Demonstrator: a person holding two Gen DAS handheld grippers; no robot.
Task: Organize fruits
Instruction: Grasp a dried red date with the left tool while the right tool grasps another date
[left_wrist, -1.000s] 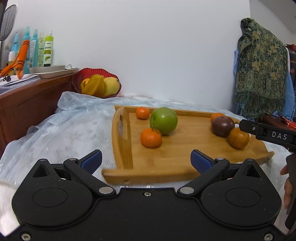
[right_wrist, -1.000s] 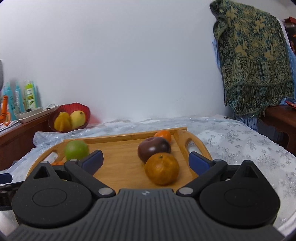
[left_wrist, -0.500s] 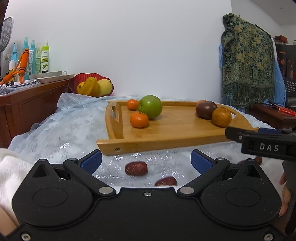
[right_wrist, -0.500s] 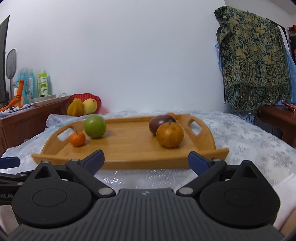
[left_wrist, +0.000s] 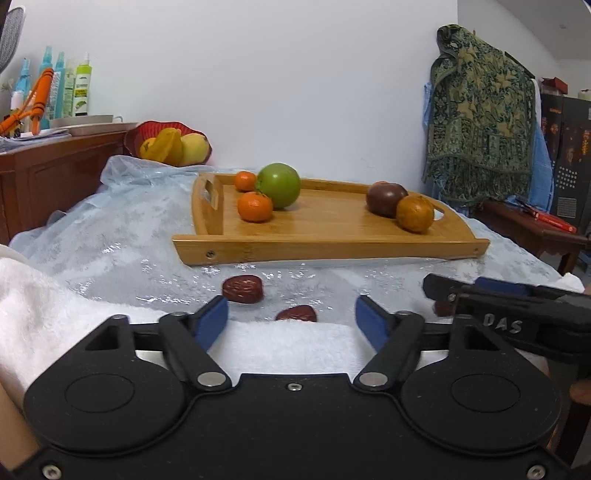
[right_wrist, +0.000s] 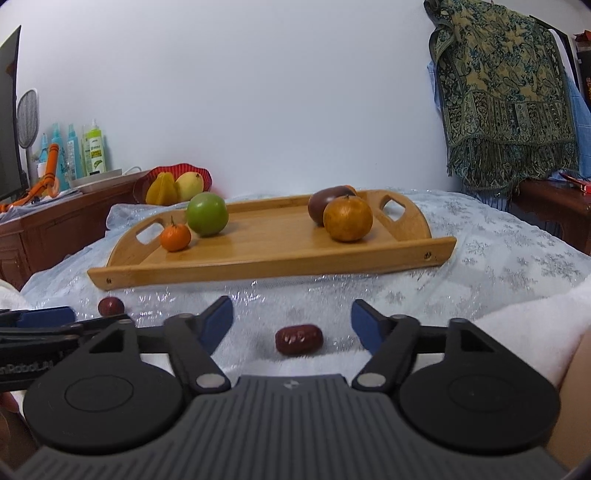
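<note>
A wooden tray (left_wrist: 332, 243) (right_wrist: 273, 267) lies on the plastic-covered table. On it are a green apple (left_wrist: 279, 185) (right_wrist: 207, 214), small tangerines (left_wrist: 255, 206) (right_wrist: 175, 238), a dark purple fruit (left_wrist: 384, 198) (right_wrist: 325, 205) and a brownish orange (left_wrist: 414, 213) (right_wrist: 347, 218). Red dates (left_wrist: 242, 289) (left_wrist: 296, 314) (right_wrist: 298, 339) (right_wrist: 110, 305) lie on the table in front of the tray. My left gripper (left_wrist: 291, 319) is open and empty just behind two dates. My right gripper (right_wrist: 291, 319) is open and empty, with one date between its fingers' line.
A red bowl (left_wrist: 168, 146) (right_wrist: 173, 184) with yellow fruit stands behind the tray's left end. A wooden cabinet (left_wrist: 55, 170) with bottles is at the left. A patterned cloth (left_wrist: 480, 103) hangs at the right. White towel (left_wrist: 55, 306) covers the near table edge.
Both grippers have pulled back from the tray and lowered toward the near table edge. The dates and the white towel have come into view.
</note>
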